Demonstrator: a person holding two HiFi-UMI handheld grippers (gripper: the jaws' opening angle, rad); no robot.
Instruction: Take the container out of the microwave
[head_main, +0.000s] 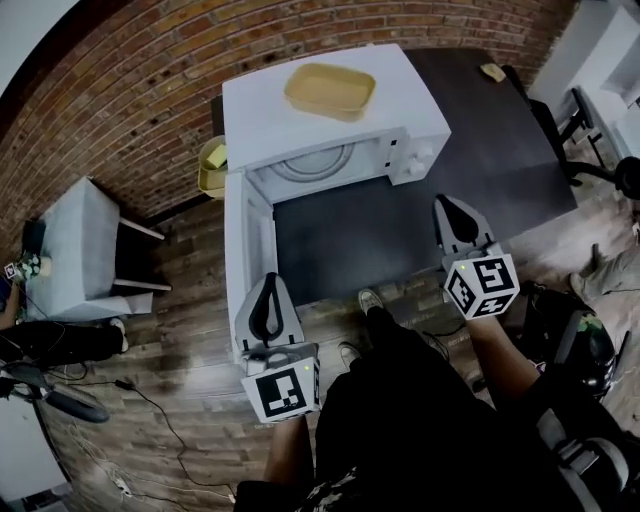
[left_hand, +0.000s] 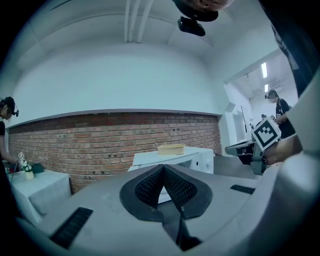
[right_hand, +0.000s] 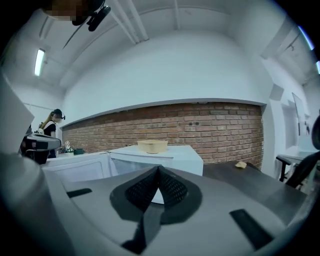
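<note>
Container (head_main: 330, 91) — tan, shallow, rounded-rectangular, empty — atop white microwave (head_main: 420, 112)

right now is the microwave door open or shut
Open: the door stands swung out at the left of the microwave, and the turntable shows inside.

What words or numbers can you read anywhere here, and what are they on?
No words or numbers can be read anywhere.
Left marker cube, on the left gripper: black-and-white square pattern, no letters.
Right marker cube, on the right gripper: same kind of pattern, no letters.
Control panel of the microwave: any marks are too small to read.
</note>
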